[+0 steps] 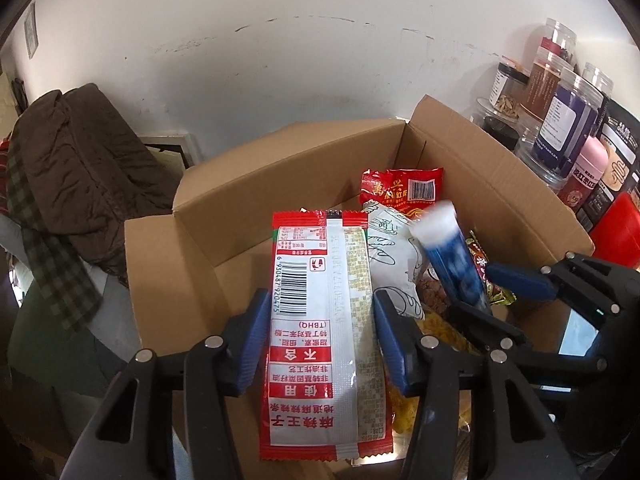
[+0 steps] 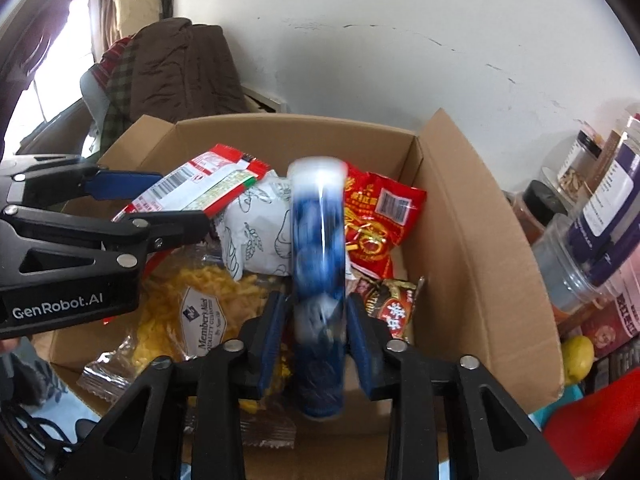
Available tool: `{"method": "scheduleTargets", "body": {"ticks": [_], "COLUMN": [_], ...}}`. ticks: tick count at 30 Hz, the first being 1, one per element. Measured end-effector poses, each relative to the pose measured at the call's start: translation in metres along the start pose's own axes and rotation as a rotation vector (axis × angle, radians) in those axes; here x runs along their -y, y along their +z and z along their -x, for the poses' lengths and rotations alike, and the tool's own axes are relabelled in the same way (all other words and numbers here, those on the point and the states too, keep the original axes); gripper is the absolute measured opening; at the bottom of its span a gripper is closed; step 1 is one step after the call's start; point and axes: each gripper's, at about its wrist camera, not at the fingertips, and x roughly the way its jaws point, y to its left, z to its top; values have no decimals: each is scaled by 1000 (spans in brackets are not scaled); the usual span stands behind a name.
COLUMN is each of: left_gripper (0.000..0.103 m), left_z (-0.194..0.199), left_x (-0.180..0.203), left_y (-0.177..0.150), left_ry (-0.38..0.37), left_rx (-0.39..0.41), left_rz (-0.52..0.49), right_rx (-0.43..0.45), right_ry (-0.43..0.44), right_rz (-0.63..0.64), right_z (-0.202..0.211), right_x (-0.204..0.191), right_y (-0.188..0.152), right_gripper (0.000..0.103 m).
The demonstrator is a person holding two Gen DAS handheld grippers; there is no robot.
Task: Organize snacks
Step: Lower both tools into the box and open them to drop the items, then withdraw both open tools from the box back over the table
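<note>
Left wrist: cardboard box (image 1: 304, 168) vs scuffed white wall (image 1: 280, 60).

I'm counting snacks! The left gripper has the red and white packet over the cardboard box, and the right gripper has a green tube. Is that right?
Almost. The tube between the right gripper fingers is blue with a white cap, not green; the right wrist view shows it. The left gripper, red and white packet and cardboard box are right.

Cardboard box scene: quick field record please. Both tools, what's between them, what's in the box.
left tool: pads flank red-and-white packet, above the box; contact unclear
right tool: open around blurred blue tube, gaps at both pads
box: cardboard, flaps open
contents: yellow snack bag, white patterned bag, red packet
beside box: clear jars
</note>
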Motion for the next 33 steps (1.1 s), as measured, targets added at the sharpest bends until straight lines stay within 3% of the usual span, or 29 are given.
{"method": "scheduleTargets", "body": {"ticks": [15, 30, 33], "left_gripper": [59, 59, 59], "left_z": [55, 152, 173], "left_x": [-2, 3, 7], "left_y": [7, -4, -10], "left_ry": [25, 31, 36], "left_rx": [108, 268, 295], "left_rz": [24, 27, 26], "right_rx": [94, 252, 285], "right_ry": [-45, -72, -76], "right_rz": [-19, -32, -39], "right_z": [51, 138, 159], "right_x": [4, -9, -13], "right_y": [13, 17, 13], "right_gripper": [46, 46, 51]}}
